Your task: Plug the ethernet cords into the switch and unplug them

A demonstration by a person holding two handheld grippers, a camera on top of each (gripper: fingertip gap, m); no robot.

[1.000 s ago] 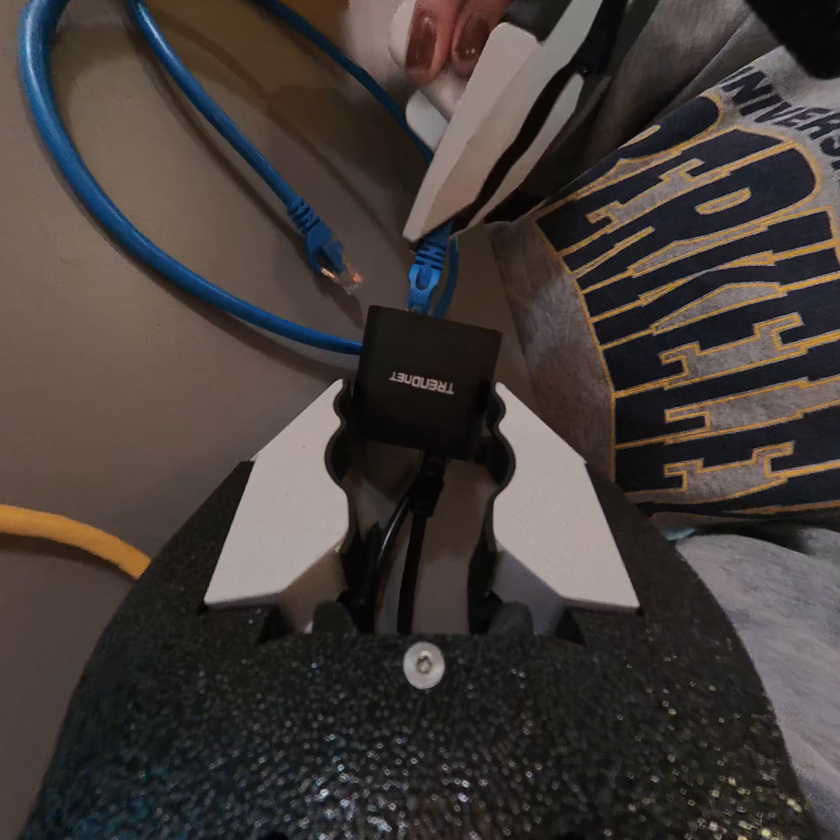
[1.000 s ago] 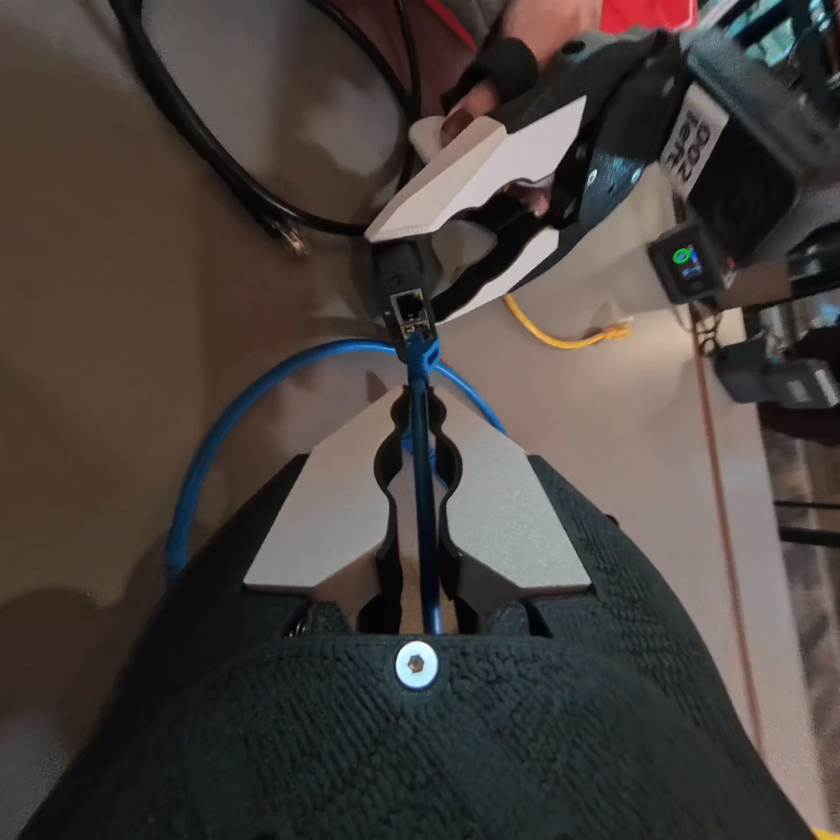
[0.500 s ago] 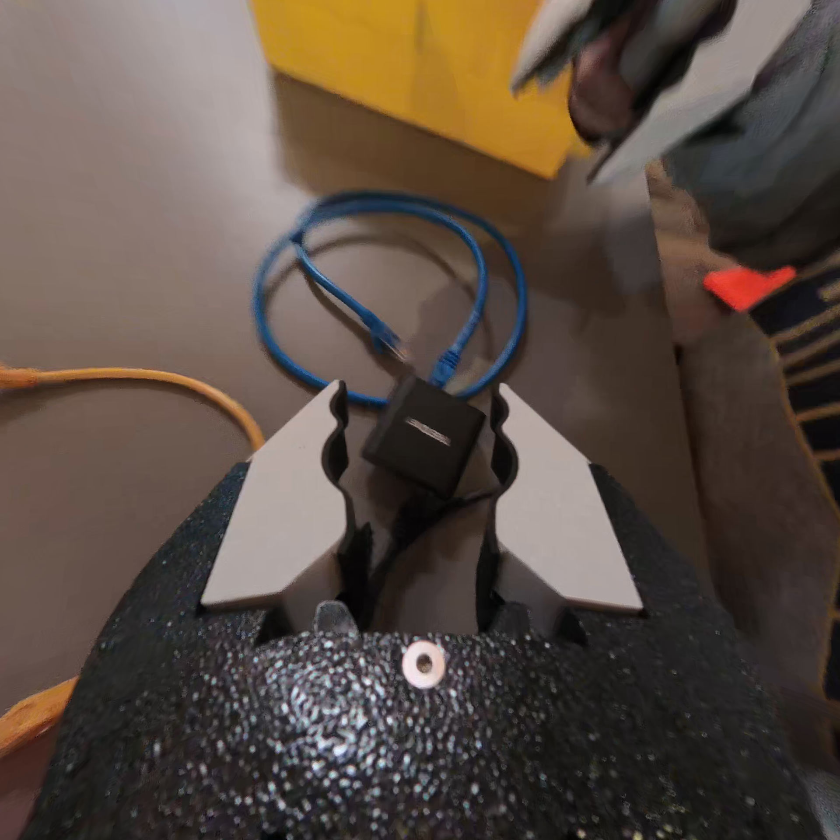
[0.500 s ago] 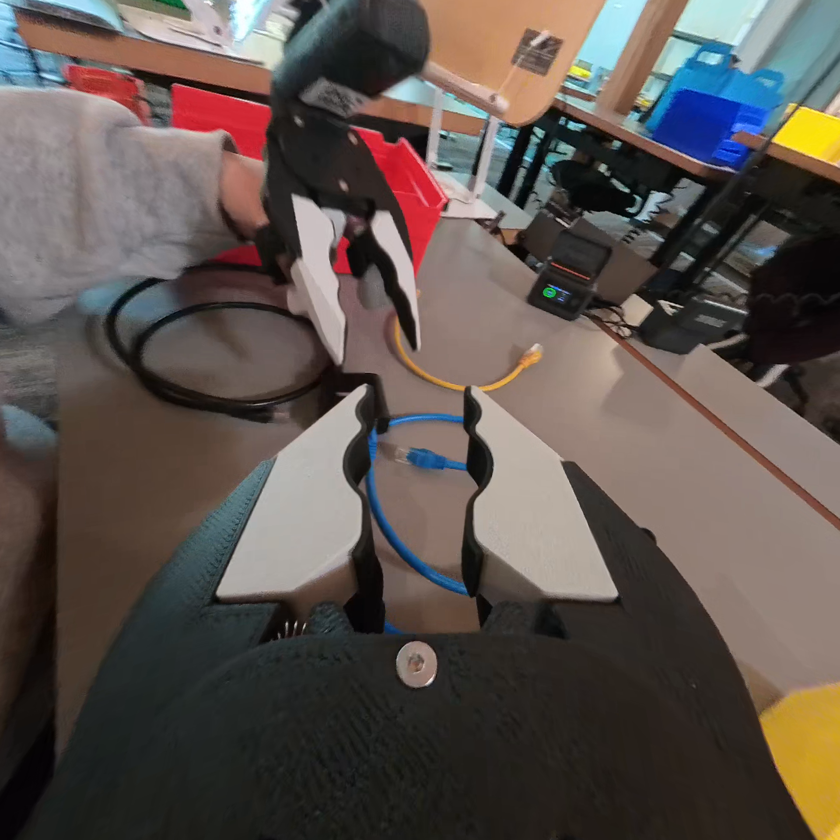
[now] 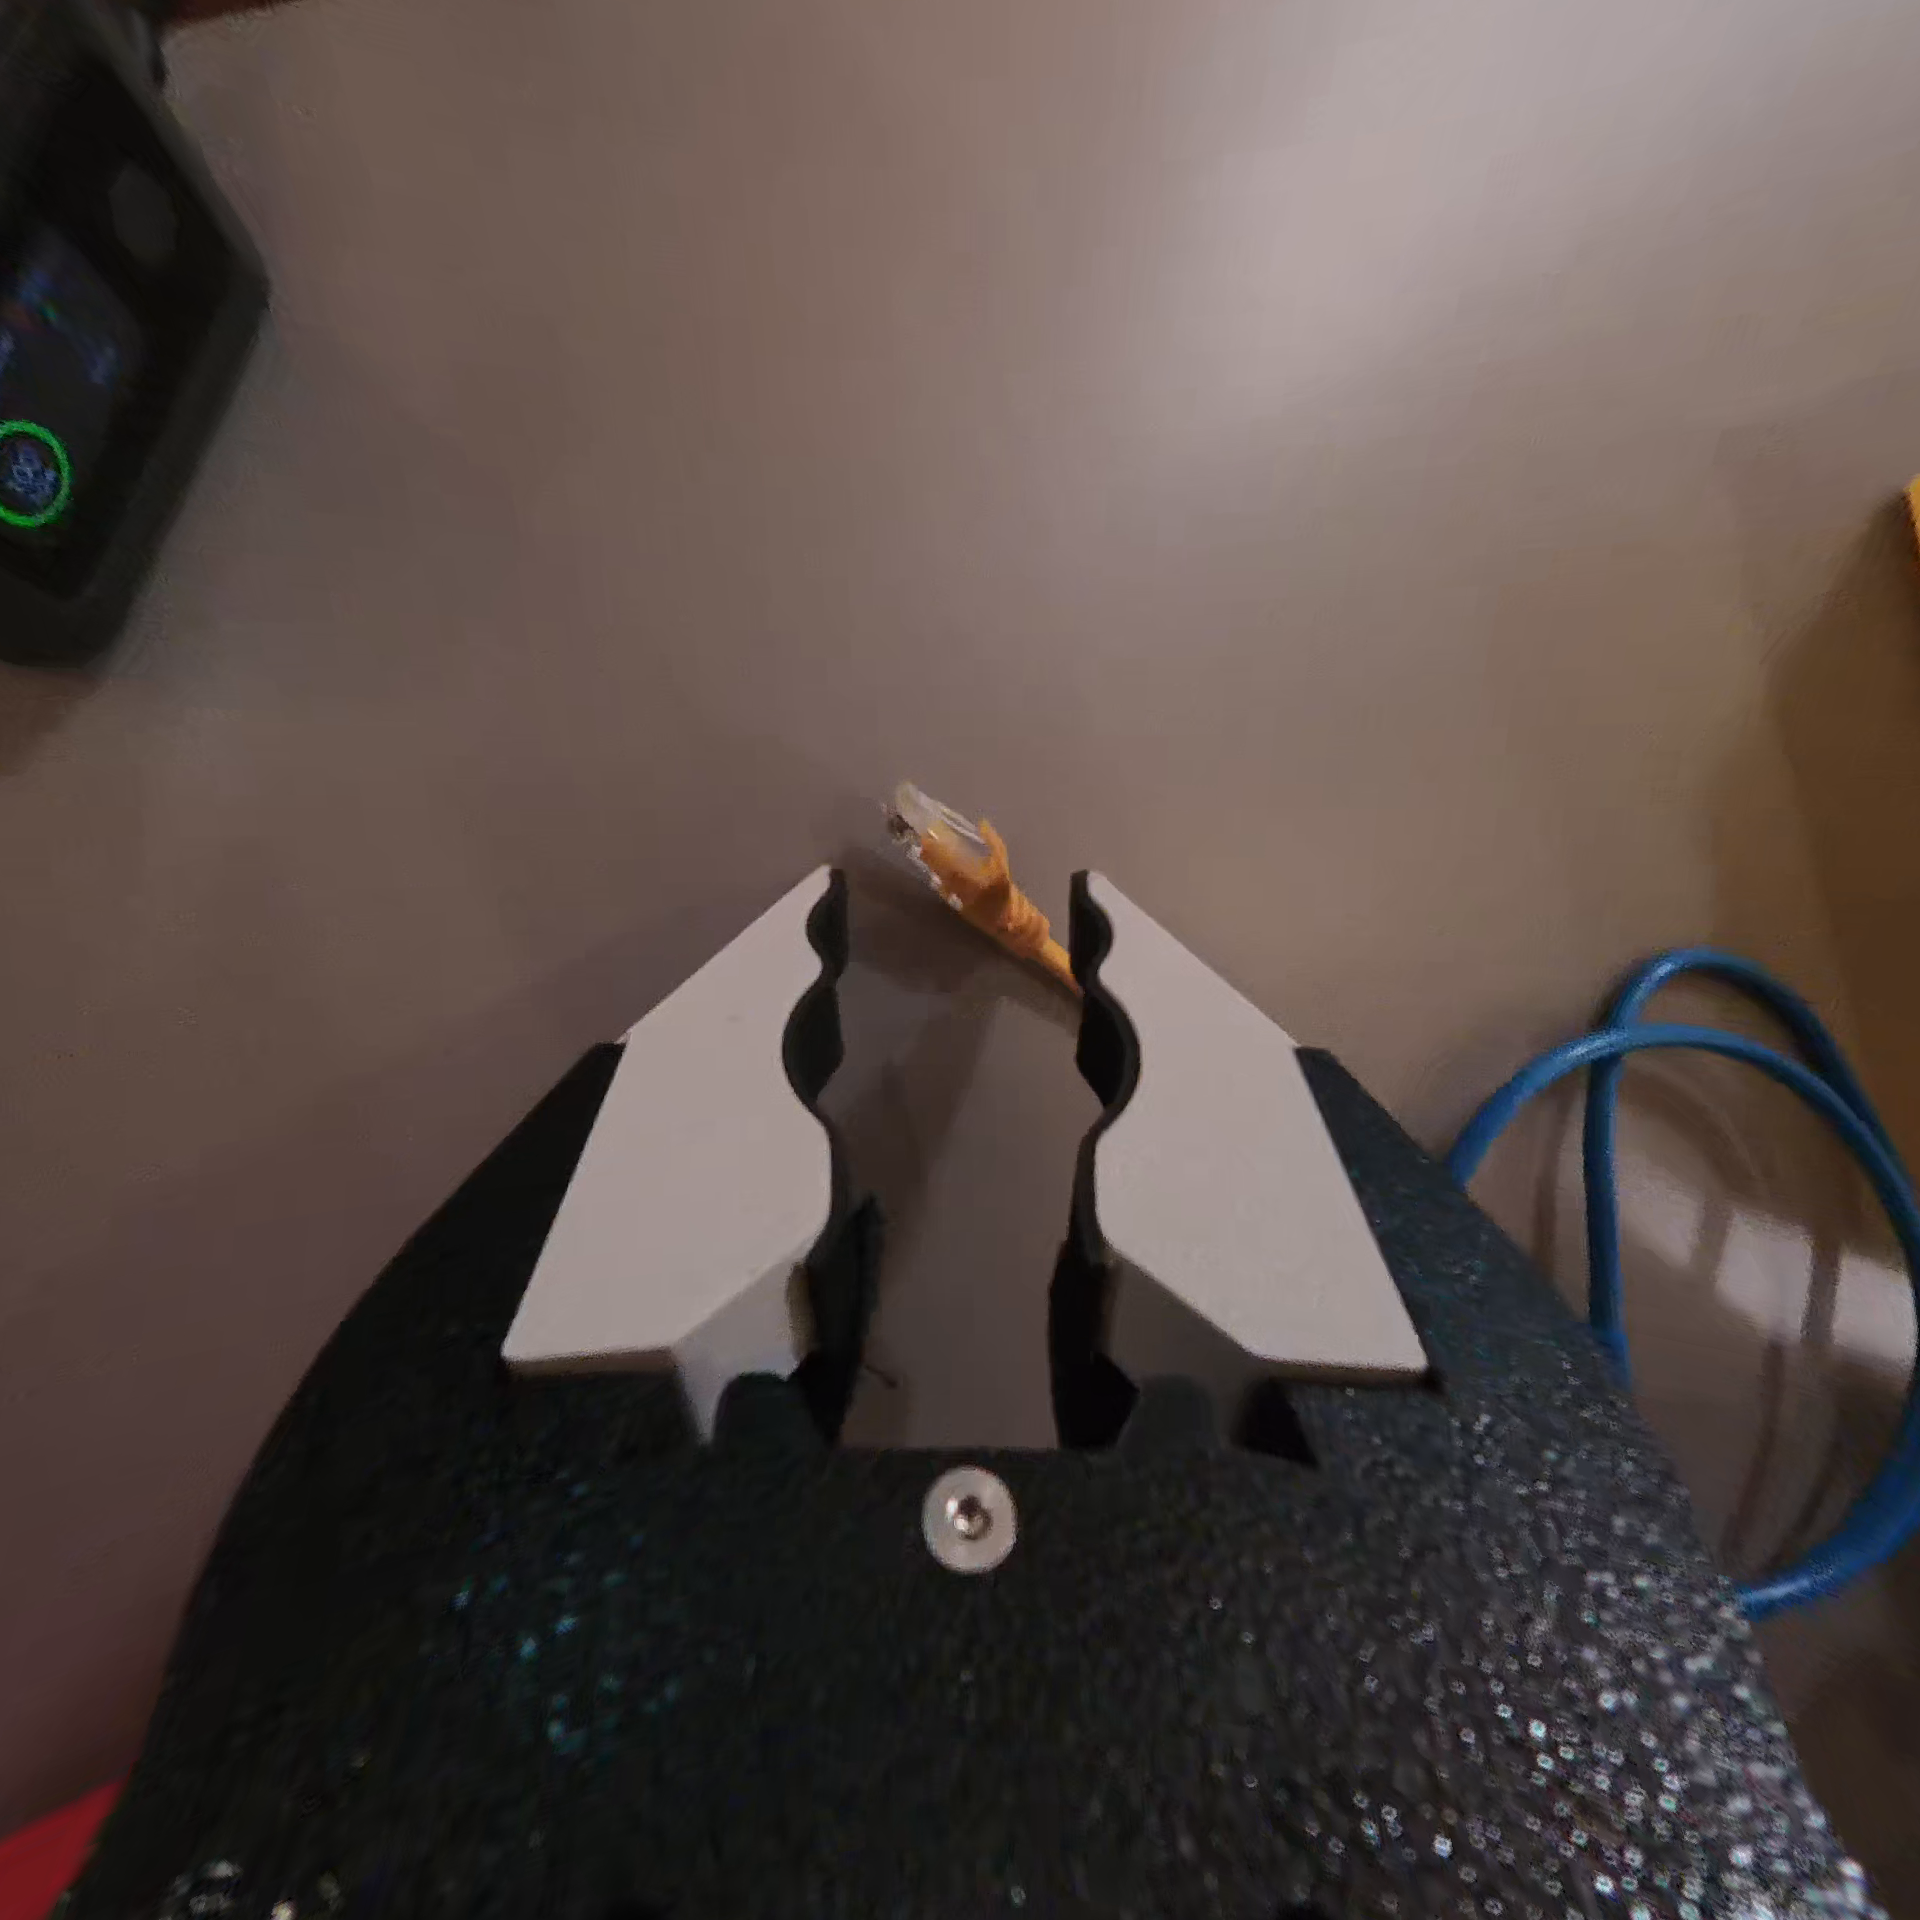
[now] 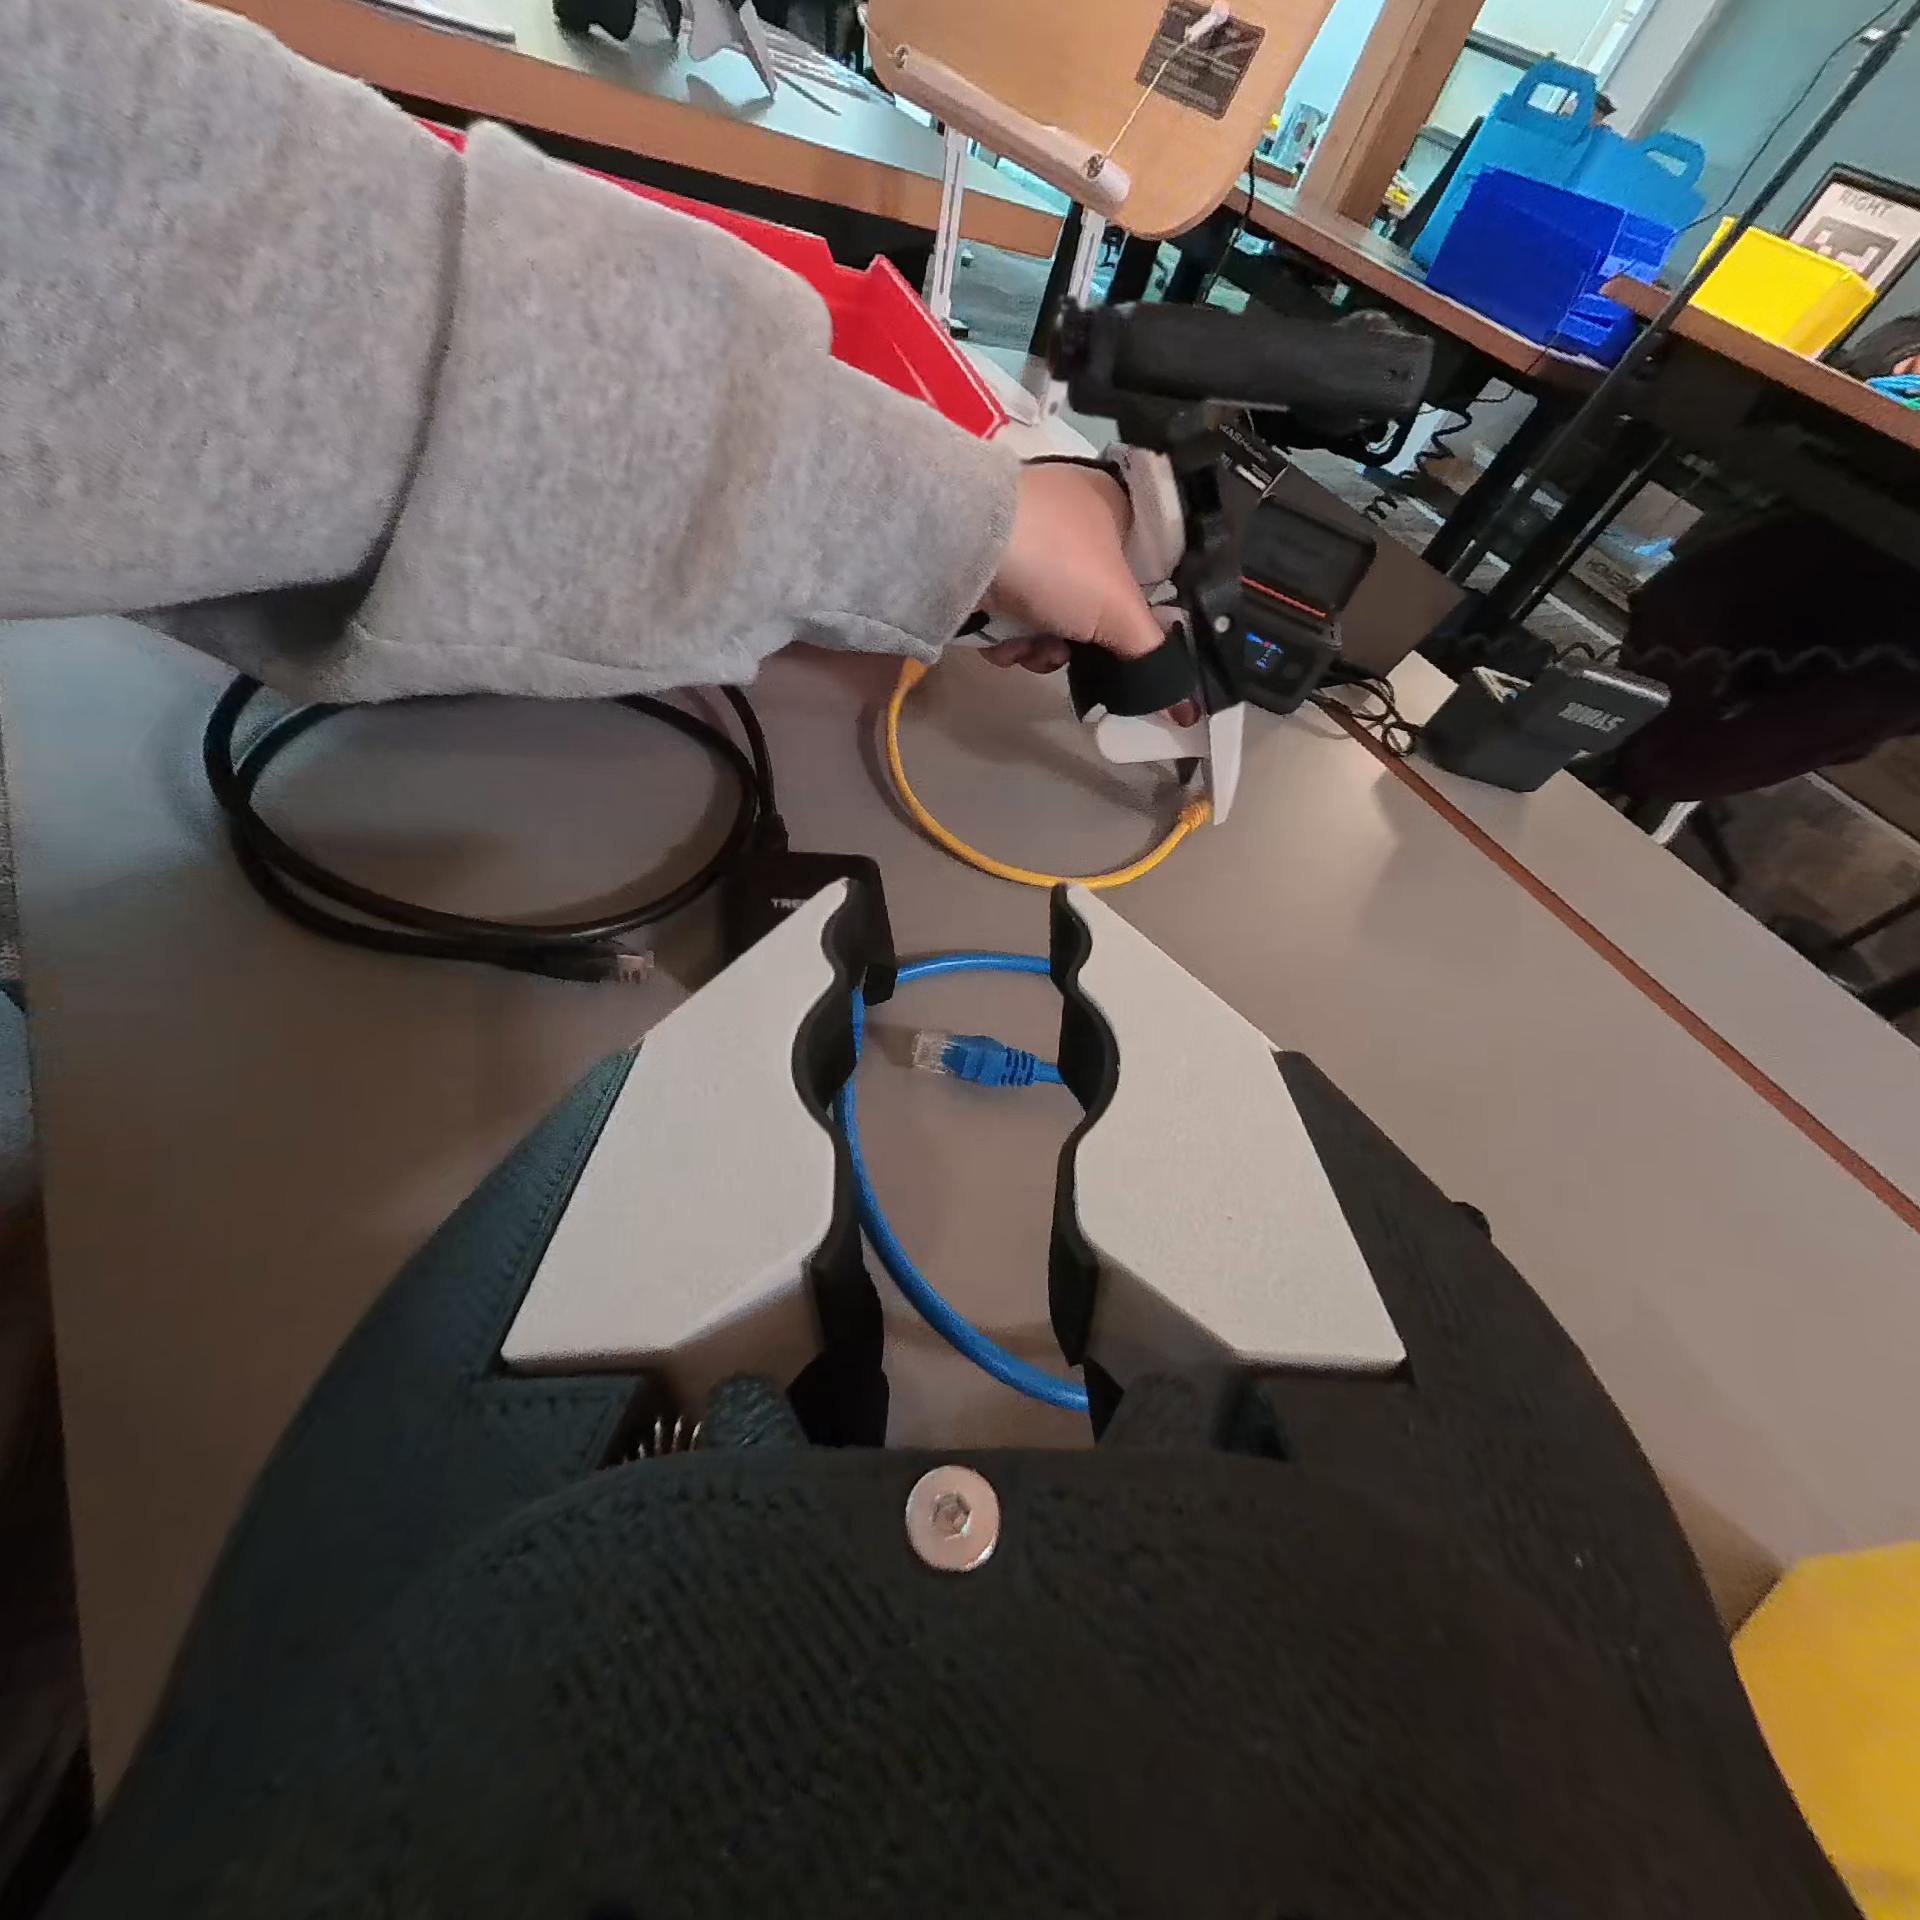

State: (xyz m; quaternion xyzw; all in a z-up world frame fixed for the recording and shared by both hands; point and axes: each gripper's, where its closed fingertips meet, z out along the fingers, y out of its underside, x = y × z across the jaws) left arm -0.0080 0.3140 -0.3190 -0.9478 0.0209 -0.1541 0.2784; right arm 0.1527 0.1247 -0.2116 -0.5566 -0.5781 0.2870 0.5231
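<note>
Between the parted fingers of the right gripper (image 6: 956, 914), which hold nothing, a blue ethernet cord (image 6: 894, 1236) lies looped on the grey table (image 6: 1351, 1039), its clear plug (image 6: 971, 1058) resting loose on the surface and pointing left. Just past the tip of that gripper's left finger sits the small black switch (image 6: 800, 894), mostly hidden behind the finger; whether the blue cord's other end is plugged into it cannot be told from here. To the left of the switch a black cord (image 6: 457, 914) is coiled in a wide ring with its plug end lying free on the table.

Farther out, a person's hand (image 6: 1070, 582) in a grey sleeve (image 6: 468, 416) holds the left gripper (image 5: 956, 883) tipped down over the plug of a yellow ethernet cord (image 6: 997, 842), which curves in an arc on the table. From the left wrist view the fingers stand apart and empty, with the yellow plug (image 5: 961, 862) lying on the table just ahead of and between their tips, and the blue cord (image 5: 1714, 1143) off to the right.

Beyond the left gripper a small dark device with a lit screen (image 6: 1278, 613) stands near the table's far edge, and a red bin (image 6: 883, 322) sits behind the sleeve. At the back are other tables with blue bags (image 6: 1558, 197) and a yellow bin (image 6: 1777, 286).
</note>
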